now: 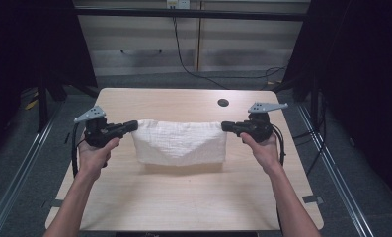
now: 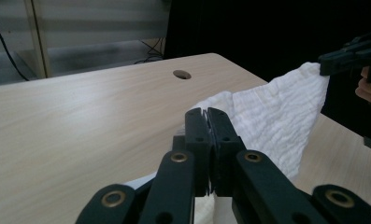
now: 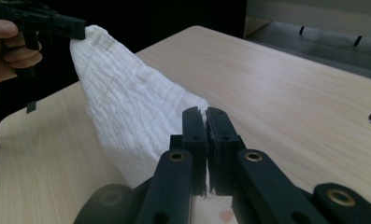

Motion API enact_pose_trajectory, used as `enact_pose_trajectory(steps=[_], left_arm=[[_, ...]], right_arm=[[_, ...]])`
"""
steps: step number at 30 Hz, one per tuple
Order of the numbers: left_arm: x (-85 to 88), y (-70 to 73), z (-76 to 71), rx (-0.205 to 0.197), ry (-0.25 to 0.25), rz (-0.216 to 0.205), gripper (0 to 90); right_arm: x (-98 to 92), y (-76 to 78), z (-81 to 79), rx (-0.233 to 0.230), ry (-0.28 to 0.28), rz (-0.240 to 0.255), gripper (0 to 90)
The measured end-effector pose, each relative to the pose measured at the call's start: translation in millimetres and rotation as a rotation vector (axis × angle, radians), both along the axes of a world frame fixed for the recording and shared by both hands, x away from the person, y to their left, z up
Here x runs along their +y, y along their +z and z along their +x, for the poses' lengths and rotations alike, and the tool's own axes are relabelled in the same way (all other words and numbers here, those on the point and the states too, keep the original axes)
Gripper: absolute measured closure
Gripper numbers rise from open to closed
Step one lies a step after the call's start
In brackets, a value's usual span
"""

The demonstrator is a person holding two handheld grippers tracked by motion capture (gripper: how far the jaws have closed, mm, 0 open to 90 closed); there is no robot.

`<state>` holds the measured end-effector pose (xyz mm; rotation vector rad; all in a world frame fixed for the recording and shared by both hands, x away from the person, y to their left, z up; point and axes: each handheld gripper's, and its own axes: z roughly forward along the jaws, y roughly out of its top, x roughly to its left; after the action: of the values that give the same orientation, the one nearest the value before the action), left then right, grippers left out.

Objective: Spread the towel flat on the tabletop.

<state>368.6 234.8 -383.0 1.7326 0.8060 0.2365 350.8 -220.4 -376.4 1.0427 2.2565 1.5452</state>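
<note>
cloth [image 1: 179, 142] over table [image 1: 183, 207], hole [image 1: 223, 102] behind

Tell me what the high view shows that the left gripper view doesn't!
The high view alone takes in both forearms, the grey plates on top of each gripper, and the cloth hanging stretched between the left gripper and the right gripper. The left gripper view alone looks close along the left gripper's own shut jaws pinching the cloth's corner. Both share the white cloth, the wooden table and its round hole.

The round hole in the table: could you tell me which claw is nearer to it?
Right. The right claw sits just below the hole; the left claw is farther away across the towel.
</note>
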Motion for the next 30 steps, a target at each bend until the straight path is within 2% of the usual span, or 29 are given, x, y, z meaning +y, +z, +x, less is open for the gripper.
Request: enact_pose_trajectory(steps=[3,9,11,15,22,30], left_arm=[[-2.2,12.5,6.2,-0.017,0.005,0.005,88.2],[-2.2,30.6,20.7,-0.028,0.028,0.004,88.3],[-2.8,35.7,25.3,-0.031,0.036,0.001,88.3],[-4.1,44.9,37.4,-0.036,0.050,0.014,88.4],[-6.4,58.5,59.8,-0.029,0.078,-0.039,88.5],[-20.6,85.4,79.6,-0.063,0.097,-0.050,88.5]], right_arm=[[-2.8,15.2,6.3,-0.021,0.000,0.011,87.0],[-7.5,41.3,16.5,-0.050,-0.006,0.000,87.0],[-8.3,48.5,19.8,-0.058,-0.005,0.014,87.1],[-7.4,57.7,26.0,-0.074,-0.007,0.010,87.1],[-12.9,66.2,41.8,-0.069,-0.041,0.012,87.2],[-23.5,90.0,62.3,-0.079,-0.098,-0.003,87.2]])
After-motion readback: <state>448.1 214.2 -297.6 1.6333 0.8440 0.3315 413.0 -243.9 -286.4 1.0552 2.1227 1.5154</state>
